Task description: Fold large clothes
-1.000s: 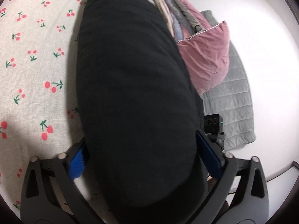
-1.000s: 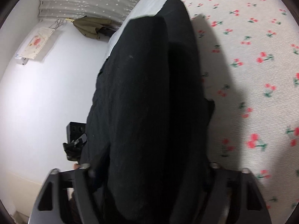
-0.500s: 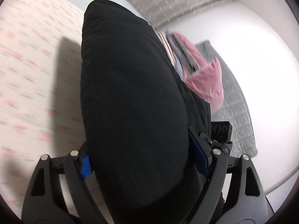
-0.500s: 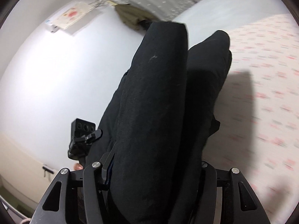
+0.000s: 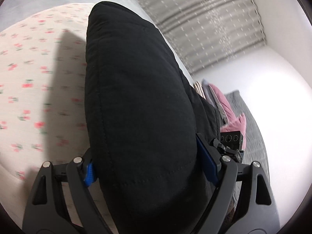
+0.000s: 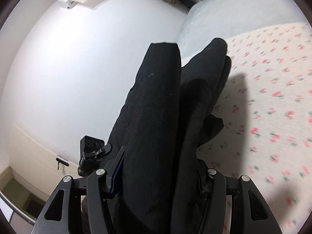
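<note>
We see the left gripper [image 5: 150, 167] with its blue pads [image 5: 206, 167] pinching a thick folded black garment [image 5: 140, 97] that fills the centre of the frame above the cherry-print sheet [image 5: 35, 89] on the left. In the right wrist view, the right gripper [image 6: 158, 177] also clamps the black garment [image 6: 159, 117], centre frame, the sheet [image 6: 273, 97] at right. A pink pillow [image 5: 232, 115] lies at right in the left view.
</note>
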The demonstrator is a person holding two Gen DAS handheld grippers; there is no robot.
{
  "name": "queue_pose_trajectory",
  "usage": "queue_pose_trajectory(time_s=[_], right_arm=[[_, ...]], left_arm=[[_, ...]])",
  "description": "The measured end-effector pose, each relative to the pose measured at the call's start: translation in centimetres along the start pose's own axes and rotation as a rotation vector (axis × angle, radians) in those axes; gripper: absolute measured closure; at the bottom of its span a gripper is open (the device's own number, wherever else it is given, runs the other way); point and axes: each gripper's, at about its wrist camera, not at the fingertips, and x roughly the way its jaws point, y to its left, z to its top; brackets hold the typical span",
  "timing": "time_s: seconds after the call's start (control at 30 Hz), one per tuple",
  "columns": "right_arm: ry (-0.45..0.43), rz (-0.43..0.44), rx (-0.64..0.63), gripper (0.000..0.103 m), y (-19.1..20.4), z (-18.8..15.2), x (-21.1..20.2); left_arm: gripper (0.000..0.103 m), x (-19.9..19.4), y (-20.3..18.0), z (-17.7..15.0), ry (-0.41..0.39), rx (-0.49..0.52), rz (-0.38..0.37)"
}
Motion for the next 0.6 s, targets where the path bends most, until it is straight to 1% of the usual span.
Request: queue_pose_trajectory(time_s=[0.03,0.1,0.13,0.2,0.23,0.3,0.37,0.4,0.47,0.5,0.53,0.6], right_arm=[[0.014,-0.01,0.014,0.046,-0.5,0.1,1.0],[0.03,-0.048,0.051,0.046,-2.1,0.1,2.5],[0.031,-0.072,0.073,0.046,-3.1,-0.1,2.9],[0.042,-0.08,0.141,0.045,-5.0,-0.5,3.2],[0.051,-0.07,0.167,0.045,-6.3,-0.6,2.6],[0.048,-0.093,0.167,0.044,-6.1,-1.3,1.9],[0.038,-0.138,0.145,0.043,-4.8,-1.5,0.3],[0.035,-0.152,0.135,0.043,-3.9,-1.6,0.0],[0.033,-0.186,0.119,0.043,-2.7,-2.0,-1.4],[0.029,-0.198,0.107,0.043,-1.9,-2.7,-2.2],[0.024,-0.212,0.092,0.043,-1.1,-3.0,-3.2],[0.012,-0.266,0.051,0.043,0.0,-3.7,-5.7]], left_arm=[[0.018,0.2,1.3,-0.1,-0.003,-0.014,0.02],[0.018,1.3,3.4,-0.7,0.018,-0.062,0.049],[0.018,1.7,4.4,-1.0,0.014,-0.07,0.038],[0.016,1.9,4.9,-1.1,0.004,-0.053,0.0],[0.015,2.2,4.6,-1.1,0.0,-0.044,0.007],[0.014,2.4,3.7,-0.9,0.001,-0.042,0.033],[0.014,2.2,2.6,-0.9,0.004,-0.044,0.076],[0.014,1.3,2.8,-0.7,0.002,-0.042,0.103],[0.014,0.8,1.2,-1.2,-0.022,-0.027,0.183],[0.014,0.5,0.0,-1.7,-0.052,-0.01,0.24],[0.012,0.1,-1.2,-2.3,-0.078,0.017,0.302],[0.011,-0.3,-3.5,-3.6,-0.111,0.087,0.379]])
